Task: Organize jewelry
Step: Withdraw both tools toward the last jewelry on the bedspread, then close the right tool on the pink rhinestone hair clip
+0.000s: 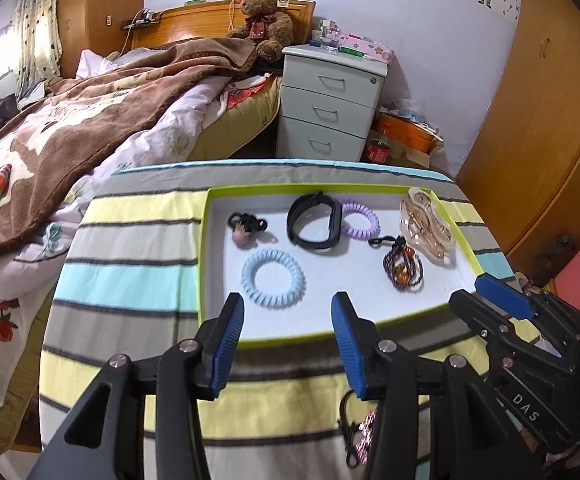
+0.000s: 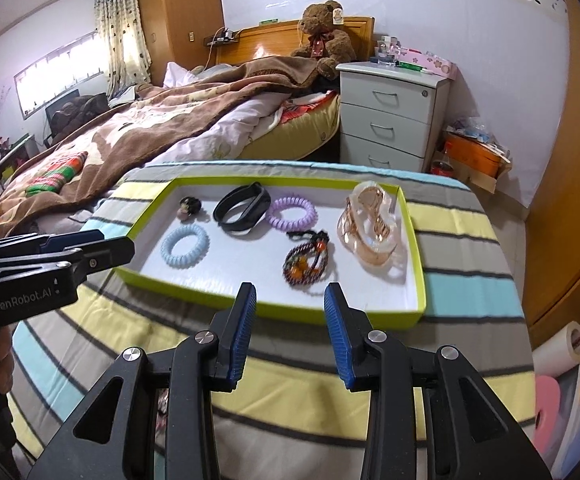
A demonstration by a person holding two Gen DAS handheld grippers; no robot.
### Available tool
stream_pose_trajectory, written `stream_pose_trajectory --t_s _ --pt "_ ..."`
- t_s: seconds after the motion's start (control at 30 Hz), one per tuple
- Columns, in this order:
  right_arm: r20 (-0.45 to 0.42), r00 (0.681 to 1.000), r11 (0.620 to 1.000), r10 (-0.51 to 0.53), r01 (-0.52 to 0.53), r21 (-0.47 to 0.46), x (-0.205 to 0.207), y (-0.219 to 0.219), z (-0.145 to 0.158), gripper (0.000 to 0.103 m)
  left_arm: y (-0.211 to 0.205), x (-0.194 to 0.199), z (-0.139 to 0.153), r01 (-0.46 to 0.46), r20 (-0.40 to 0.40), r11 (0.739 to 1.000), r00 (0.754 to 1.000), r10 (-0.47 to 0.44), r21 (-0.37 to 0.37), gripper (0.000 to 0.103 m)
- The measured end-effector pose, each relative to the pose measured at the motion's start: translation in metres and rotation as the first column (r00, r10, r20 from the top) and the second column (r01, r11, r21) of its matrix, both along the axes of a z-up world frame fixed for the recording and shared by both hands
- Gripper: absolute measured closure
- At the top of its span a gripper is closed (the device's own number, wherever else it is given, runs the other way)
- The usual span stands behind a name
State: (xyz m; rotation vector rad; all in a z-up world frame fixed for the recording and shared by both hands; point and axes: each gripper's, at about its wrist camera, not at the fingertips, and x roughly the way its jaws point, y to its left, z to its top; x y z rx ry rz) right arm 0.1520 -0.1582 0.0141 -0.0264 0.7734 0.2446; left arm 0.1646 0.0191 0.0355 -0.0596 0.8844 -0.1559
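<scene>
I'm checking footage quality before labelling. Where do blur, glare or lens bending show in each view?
Left wrist view: fisheye bends the striped cloth edges, and the pink hair tie beneath the left tool is smeared. Right wrist view: the window is blown out and the headboard glares; tray contents stay fairly sharp.

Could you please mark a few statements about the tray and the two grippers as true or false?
1. The left gripper holds the blue coil hair tie. False: its jaws are open and empty.
2. The black wristband lies inside the green-rimmed tray. True.
3. The purple coil hair tie lies on the striped cloth outside the tray. False: it is in the tray beside the wristband.
4. The right gripper is open. True.
</scene>
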Motion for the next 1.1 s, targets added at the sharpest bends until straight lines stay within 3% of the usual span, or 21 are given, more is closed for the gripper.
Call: stream_pose_trajectory --t_s 0.53,0.77,1.1 --pt "-0.125 0.987 0.99 0.097 -0.083 0.115 -0.042 0.021 -0.038 0.066 0.044 -0.049 -0.028 -0.069 -0.047 0.996 0.997 0.066 -0.048 0.052" --pt "-0.148 0.979 0.987 0.137 -0.121 0.11 -0.051 0.045 -0.048 0.066 0.049 -0.059 -0.037 -0.068 -0.061 0.996 0.996 0.064 -0.057 0.052" --pt "-0.158 0.982 0.993 0.106 -0.096 0.07 -0.052 0.057 -0.055 0.067 0.051 -0.067 -0.042 -0.059 -0.077 0.995 0.996 0.053 -0.077 0.048"
